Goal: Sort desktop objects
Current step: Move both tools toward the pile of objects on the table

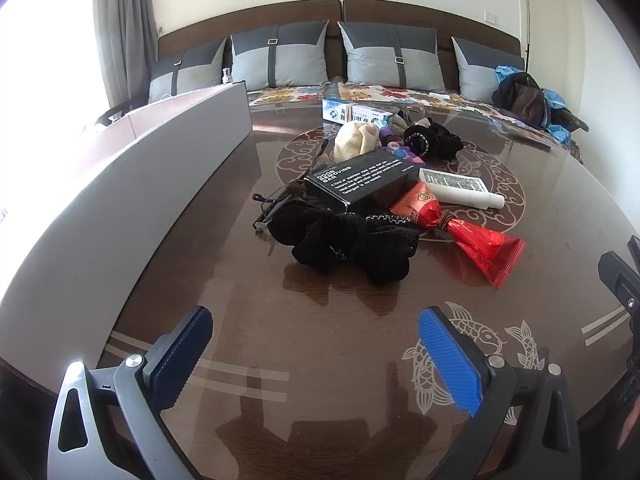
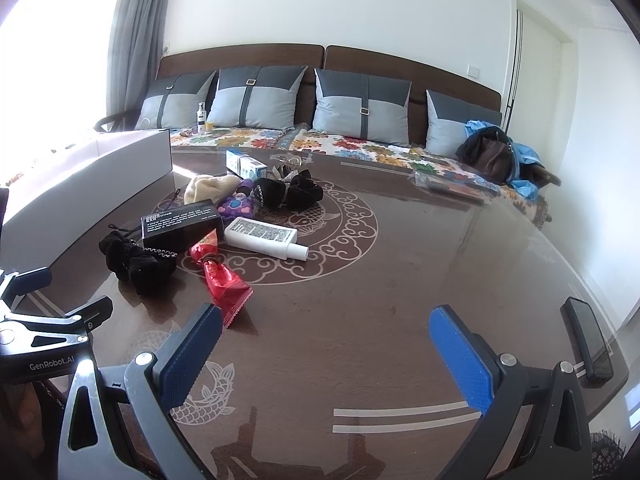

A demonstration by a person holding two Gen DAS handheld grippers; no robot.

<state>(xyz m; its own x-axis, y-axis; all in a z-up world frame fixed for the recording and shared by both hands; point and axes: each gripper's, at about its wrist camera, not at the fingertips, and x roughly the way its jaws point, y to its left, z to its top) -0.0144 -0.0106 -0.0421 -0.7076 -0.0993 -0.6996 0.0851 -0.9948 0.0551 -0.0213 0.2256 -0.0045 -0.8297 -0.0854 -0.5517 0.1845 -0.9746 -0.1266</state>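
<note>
Both the left gripper (image 1: 316,360) and right gripper (image 2: 326,352) hover wide-fingered and empty near the heaped clutter (image 1: 360,200), apparently poised to pick first items for the far-left white box (image 1: 120,184).

A: Tally on the counter (image 2: 400,280)?
B: Black velvet scrunchies, two: near one (image 1: 352,244), far one (image 1: 434,140). Black box (image 1: 360,180), one. White bottle (image 1: 460,190), one. Red tube (image 1: 476,240), one.
A: Small cartons at the back?
B: Two side by side: blue-white (image 1: 335,111), pale one (image 1: 370,115). One cream knit piece (image 1: 356,140), one purple item (image 2: 239,207), one phone (image 2: 588,344).
A: Large items?
B: One long white box (image 2: 100,176). Cushions on the sofa, four. Grippers, two.
</note>
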